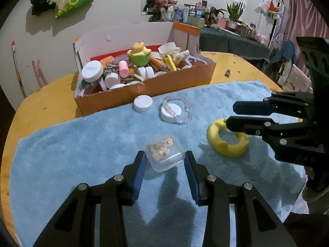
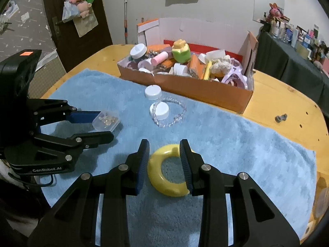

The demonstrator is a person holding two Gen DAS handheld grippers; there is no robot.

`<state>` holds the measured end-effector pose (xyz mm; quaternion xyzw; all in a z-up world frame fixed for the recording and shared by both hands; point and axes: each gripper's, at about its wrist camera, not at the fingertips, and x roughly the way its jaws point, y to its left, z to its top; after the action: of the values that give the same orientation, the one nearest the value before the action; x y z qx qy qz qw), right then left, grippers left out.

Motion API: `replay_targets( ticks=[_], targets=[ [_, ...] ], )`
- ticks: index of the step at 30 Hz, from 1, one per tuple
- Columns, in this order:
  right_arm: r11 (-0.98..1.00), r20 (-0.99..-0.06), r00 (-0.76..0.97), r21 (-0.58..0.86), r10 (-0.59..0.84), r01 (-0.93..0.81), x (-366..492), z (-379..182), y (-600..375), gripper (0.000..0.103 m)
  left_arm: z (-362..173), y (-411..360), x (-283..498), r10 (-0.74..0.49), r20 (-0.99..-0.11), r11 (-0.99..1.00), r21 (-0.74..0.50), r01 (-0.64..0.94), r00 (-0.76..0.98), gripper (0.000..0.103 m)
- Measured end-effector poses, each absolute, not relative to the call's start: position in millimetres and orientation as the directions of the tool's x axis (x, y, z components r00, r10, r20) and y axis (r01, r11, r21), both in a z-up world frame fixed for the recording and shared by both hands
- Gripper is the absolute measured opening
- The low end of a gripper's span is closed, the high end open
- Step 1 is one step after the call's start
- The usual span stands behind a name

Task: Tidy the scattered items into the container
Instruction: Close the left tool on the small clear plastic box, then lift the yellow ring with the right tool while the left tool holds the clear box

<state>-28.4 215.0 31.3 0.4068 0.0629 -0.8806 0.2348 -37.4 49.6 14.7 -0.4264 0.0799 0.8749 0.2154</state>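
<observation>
Two grips are in hand at once, and both sit at the pick-up step of the tidy-up. The left gripper [image 1: 165, 160] has its blue pads closed on the sides of a small clear plastic case [image 1: 163, 152] holding pale trinkets, which sits over the blue towel [image 1: 82, 144]; whether it is already clear of the pile cannot be told. The right gripper [image 2: 164, 164] pinches a yellow ring [image 2: 167, 171], one finger outside the rim and the other through the hole (the ring's far edge appears to rest on the towel). Three loose items lie between the grippers and the orange cardboard box [image 1: 176, 82]: a white jar [image 1: 143, 104] just beside the box wall, a second white jar [image 1: 171, 113], and a clear bead bracelet [image 1: 186, 108] draped around it. The box stands at the far edge of the towel on the yellow table [image 1: 41, 103] and is heaped nearly to its rim. The next move calls for lifting each held item above the front wall, carrying it over the heap and releasing it into a gap, probably one hand at a time to avoid collision.
</observation>
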Motion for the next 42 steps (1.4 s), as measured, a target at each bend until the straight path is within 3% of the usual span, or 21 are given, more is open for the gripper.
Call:
replay_targets(
  ticks=[10, 29, 39, 42],
  targets=[
    [-0.876, -0.752, -0.550, 0.076, -0.364, 0.476, -36, 38, 212, 0.029, 22, 44, -45, 0.316, -0.775, -0.895, -0.052, -0.442, -0.547, 0.041],
    [-0.852, -0.843, -0.439, 0.042, -0.311, 0.522, -19, -5, 192, 0.029, 11, 37, -43, 0.333, -0.785, -0.894, -0.086, -0.440, -0.523, 0.041],
    [-0.846, -0.832, -0.466, 0.008, -0.302, 0.533, -21, -11, 190, 0.031, 11, 37, -42, 0.340, -0.784, -0.890, -0.090, -0.447, -0.519, 0.041],
    [-0.849, -0.824, -0.479, 0.005, -0.303, 0.528, -20, -12, 189, 0.027, 11, 37, -41, 0.340, -0.784, -0.890, -0.090, -0.447, -0.519, 0.041]
  ],
)
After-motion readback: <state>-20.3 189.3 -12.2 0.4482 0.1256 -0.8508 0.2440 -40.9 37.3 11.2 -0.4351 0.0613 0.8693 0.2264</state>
